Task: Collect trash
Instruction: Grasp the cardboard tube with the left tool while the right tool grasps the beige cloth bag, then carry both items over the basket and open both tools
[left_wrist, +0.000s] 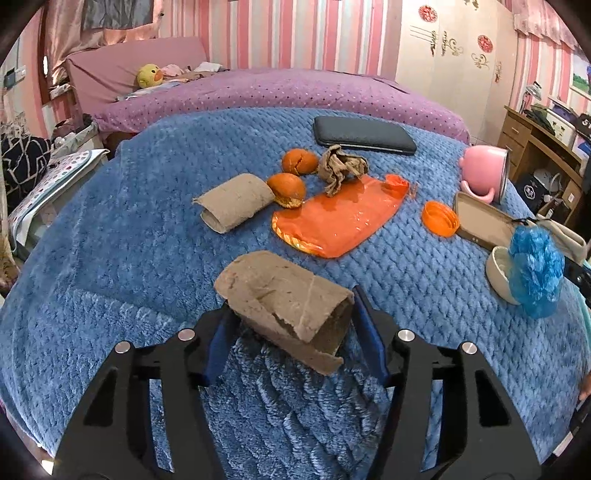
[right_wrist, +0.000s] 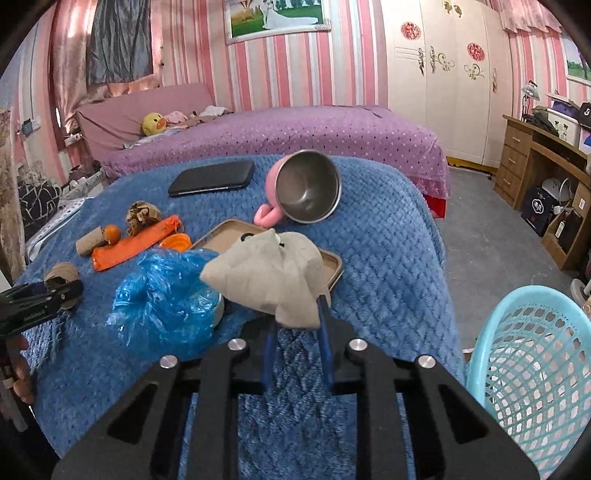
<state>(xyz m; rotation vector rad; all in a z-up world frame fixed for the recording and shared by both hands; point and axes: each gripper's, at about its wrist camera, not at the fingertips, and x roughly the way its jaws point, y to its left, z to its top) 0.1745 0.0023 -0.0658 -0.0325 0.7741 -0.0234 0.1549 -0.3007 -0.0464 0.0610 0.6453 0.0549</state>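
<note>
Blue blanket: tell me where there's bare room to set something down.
Free: the blue blanket between the tan tray and its right edge, beside the basket; also the left stretch near the far cardboard tube. Crowded: the middle, around the orange bag, peels and pink cup.

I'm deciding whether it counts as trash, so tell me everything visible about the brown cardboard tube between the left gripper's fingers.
The brown cardboard tube looks like a spent paper-roll core: rough, fuzzy grey-brown card with a spiral seam. Its near end is squashed flat and torn, with a loose flap hanging down. It lies tilted across the left gripper, whose blue-padded fingers flank it on both sides. It sits over the blue quilted blanket, apart from the other litter. Whether it rests on the blanket or is lifted cannot be told.
</note>
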